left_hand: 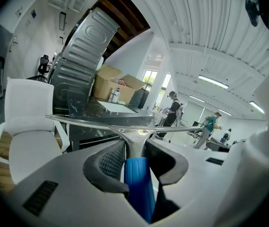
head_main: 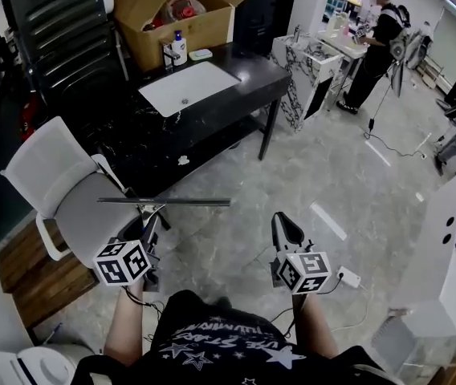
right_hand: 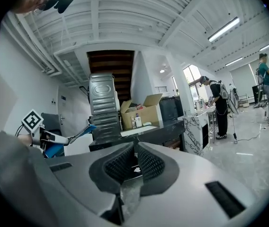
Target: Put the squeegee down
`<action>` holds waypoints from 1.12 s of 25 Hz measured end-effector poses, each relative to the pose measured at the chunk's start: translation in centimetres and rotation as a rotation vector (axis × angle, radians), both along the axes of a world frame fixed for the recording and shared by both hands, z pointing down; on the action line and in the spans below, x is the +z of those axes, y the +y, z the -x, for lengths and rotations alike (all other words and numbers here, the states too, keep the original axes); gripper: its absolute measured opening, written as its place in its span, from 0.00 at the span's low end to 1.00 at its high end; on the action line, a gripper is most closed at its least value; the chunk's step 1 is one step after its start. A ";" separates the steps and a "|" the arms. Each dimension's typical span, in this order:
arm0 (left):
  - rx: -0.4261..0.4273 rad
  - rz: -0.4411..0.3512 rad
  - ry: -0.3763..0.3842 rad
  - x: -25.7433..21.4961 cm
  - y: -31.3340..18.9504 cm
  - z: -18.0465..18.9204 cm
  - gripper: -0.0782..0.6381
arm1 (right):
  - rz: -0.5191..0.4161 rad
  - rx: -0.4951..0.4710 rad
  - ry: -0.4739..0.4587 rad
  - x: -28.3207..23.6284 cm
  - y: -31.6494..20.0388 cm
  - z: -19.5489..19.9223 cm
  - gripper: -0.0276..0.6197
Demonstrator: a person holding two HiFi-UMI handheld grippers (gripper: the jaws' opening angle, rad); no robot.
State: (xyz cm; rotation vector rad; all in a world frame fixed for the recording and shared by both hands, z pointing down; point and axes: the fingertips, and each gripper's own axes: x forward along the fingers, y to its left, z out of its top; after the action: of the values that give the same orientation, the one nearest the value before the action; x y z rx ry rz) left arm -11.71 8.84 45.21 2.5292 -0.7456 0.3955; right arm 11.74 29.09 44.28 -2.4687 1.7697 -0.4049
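Left hand-held gripper (left_hand: 134, 148) is clamped on the squeegee (head_main: 164, 202) by its blue handle, so the squeegee is up in the air, lower left of centre in the head view, blade lying level over the edge of the white chair (head_main: 59, 175). Right hand-held gripper (right_hand: 135, 150) has its jaws pretty much together with nothing in them.

How I'd do the put-down: the obvious landing spot is the dark marbled surface (head_main: 248, 83) in the upper middle, and it's still well away. Carry it over with the blade level and aim for a bare dark patch. Stay off the white basin (head_main: 188, 87) and away from the pump bottle (head_main: 179, 48) and the cardboard box (head_main: 204, 26) at the back. Get the blade and handle resting flat before letting the jaws go, or it could tip or slide off the edge. The right one just needs to stay clear.

Count: one squeegee, two hand-held grippers, one chair, one basin, one bottle, one box, plus two people in the background.
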 end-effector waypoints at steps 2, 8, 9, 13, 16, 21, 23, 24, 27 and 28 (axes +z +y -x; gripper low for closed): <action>-0.005 -0.004 -0.011 0.0 -0.5 -0.6 0.32 | -0.007 -0.012 -0.014 0.3 -0.7 -0.5 0.13; -0.048 0.017 -0.035 1.0 -3.3 -1.7 0.32 | 0.023 -0.046 -0.055 2.3 -3.5 -1.7 0.13; -0.057 0.025 -0.039 1.3 -4.1 -1.9 0.32 | 0.028 -0.049 -0.057 2.5 -4.2 -2.0 0.13; -0.096 0.053 -0.041 2.7 -8.4 -3.2 0.32 | 0.049 -0.049 -0.045 2.9 -7.3 -4.0 0.13; -0.122 0.067 -0.039 3.5 -12.2 -4.6 0.32 | 0.063 -0.042 -0.028 3.0 -10.5 -6.4 0.13; -0.161 0.083 -0.033 4.0 -20.2 -6.9 0.32 | 0.074 -0.041 -0.014 3.0 -18.3 -9.7 0.13; -0.175 0.091 -0.031 4.1 -23.4 -7.9 0.32 | 0.079 -0.048 -0.007 2.8 -21.7 -10.8 0.13; -0.186 0.096 -0.028 4.2 -25.0 -8.3 0.32 | 0.080 -0.054 -0.004 2.6 -23.4 -11.3 0.13; -0.217 0.121 -0.009 4.2 -29.5 -9.3 0.32 | 0.086 -0.073 0.012 2.0 -28.3 -12.4 0.13; -0.226 0.130 -0.004 4.2 -31.0 -9.6 0.32 | 0.087 -0.078 0.017 1.7 -29.9 -12.8 0.13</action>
State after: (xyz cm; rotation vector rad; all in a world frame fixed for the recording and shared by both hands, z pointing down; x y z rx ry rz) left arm -2.14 -22.11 49.38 2.2941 -0.9634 0.3585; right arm 24.53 -0.79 46.01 -2.4726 1.8993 -0.4780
